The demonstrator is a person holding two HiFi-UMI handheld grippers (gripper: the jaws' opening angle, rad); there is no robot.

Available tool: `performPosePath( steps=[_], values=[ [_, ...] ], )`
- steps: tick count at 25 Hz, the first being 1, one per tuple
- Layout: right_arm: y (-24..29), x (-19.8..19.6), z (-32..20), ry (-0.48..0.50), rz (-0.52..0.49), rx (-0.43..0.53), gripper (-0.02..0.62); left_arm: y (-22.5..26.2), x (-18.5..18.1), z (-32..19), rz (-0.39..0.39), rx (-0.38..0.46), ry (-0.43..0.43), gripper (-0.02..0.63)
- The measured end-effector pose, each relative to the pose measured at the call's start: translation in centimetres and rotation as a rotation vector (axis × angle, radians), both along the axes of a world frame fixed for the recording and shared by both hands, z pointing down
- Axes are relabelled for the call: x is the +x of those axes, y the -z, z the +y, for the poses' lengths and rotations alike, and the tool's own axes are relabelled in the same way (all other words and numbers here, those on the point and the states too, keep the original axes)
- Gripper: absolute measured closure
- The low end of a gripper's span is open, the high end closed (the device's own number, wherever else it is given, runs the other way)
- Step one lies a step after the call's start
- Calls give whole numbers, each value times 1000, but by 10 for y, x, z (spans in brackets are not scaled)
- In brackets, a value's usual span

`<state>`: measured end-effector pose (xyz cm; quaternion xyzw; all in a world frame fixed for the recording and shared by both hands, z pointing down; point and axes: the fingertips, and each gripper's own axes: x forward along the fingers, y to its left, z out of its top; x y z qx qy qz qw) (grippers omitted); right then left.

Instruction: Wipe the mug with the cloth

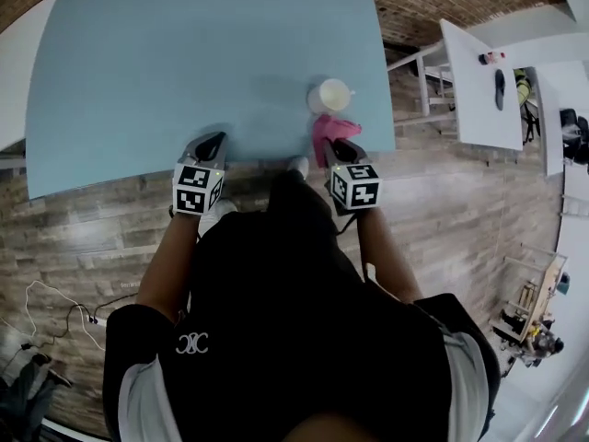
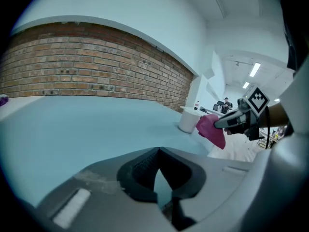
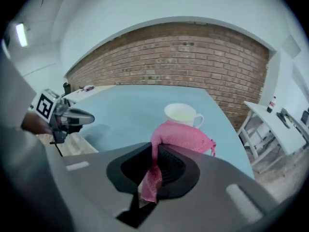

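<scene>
Pale blue table (image 1: 138, 81) fills the top of the head view, with a brick wall beyond it. The person's dark torso hides much of the plank floor below. By the table's near right corner the white mug (image 1: 333, 94) stands upright. Its handle cannot be made out from above, but the right gripper view shows it sticking out to that picture's right. The pink cloth (image 1: 331, 129) sits just in front of the mug, its near end covered by the right gripper (image 1: 339, 147). Only that gripper's own view shows the jaws pinching a fold of the cloth, with the rest bunched over their tips. Whether cloth and mug touch is unclear. The left gripper (image 1: 215, 140) hangs at the table's near edge, well left of the mug. Its own view shows its jaws pressed together on nothing, and there the cloth hides part of the mug.
</scene>
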<state>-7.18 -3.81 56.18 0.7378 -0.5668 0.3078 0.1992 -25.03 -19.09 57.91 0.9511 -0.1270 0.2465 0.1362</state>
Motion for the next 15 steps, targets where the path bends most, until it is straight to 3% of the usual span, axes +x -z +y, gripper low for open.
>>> performPosePath(
  steps=[6,15],
  values=[
    [7,-19,15,-171,-43,8,557,-1,-5,21,-47,16,-90,606],
    [13,-40,7,-75,-98,45,558,10,-11,20,-42,23,-69,606]
  ],
)
